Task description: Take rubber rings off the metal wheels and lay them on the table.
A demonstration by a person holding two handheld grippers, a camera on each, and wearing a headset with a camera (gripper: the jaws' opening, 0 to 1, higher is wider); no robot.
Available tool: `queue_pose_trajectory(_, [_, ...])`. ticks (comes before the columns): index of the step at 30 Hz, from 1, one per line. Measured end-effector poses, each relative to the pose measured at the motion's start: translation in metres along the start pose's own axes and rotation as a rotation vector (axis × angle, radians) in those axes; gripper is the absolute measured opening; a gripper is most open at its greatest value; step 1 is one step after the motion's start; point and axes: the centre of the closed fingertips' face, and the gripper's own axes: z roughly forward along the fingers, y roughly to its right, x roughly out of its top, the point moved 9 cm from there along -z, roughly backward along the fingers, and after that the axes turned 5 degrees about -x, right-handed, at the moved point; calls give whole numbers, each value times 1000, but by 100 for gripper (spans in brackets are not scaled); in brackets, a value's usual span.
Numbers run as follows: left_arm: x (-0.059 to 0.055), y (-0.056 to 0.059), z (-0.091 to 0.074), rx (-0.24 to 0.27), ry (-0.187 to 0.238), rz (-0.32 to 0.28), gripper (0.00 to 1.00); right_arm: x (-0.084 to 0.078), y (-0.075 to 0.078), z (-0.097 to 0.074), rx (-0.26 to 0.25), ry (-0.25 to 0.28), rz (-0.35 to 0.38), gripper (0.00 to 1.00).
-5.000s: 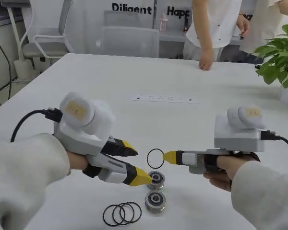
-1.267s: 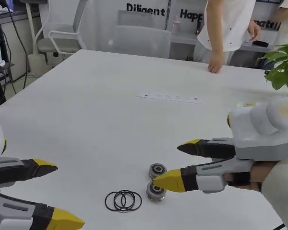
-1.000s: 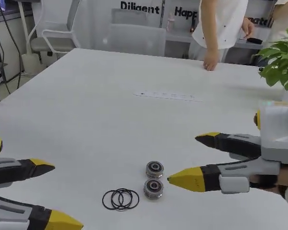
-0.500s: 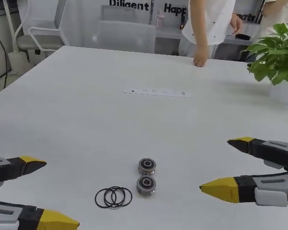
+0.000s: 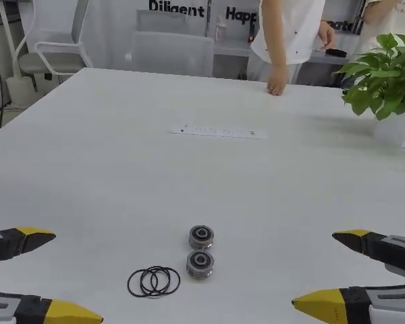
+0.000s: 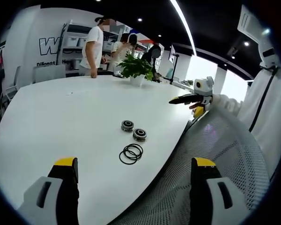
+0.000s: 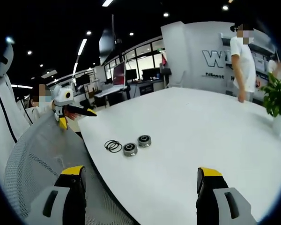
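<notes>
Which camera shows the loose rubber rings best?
The head view: the rings lie near and seen from above, loops overlapping. Both gripper views show them small, flattened, beside the wheels.

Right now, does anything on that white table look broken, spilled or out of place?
Nothing stands out. The two metal wheels lie flat, close together on the table, with the rubber rings in a small overlapping pile beside them. The left gripper and right gripper are both open, off to either side, touching nothing.
</notes>
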Motion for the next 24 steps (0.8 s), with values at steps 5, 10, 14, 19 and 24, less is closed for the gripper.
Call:
queue_pose_trajectory(5, [0,0,0,8,3,-9,99,-11,-2,2,11,-50,-3,99])
queue_pose_trajectory(10, [-1,-1,0,16,5,-25,99,-18,-2,2,13,-75,10,98])
queue_pose_trajectory(14, [-1,-1,0,23,9,-32,99,-18,-3,2,13,-79,3,98])
queue_pose_trajectory(19, [-1,-1,0,31,6,-40,99,-18,-4,1,13,-80,11,96])
queue_pose_trajectory(24, [-2,-1,0,34,1,-47,99,-18,-5,0,8,-73,30,93])
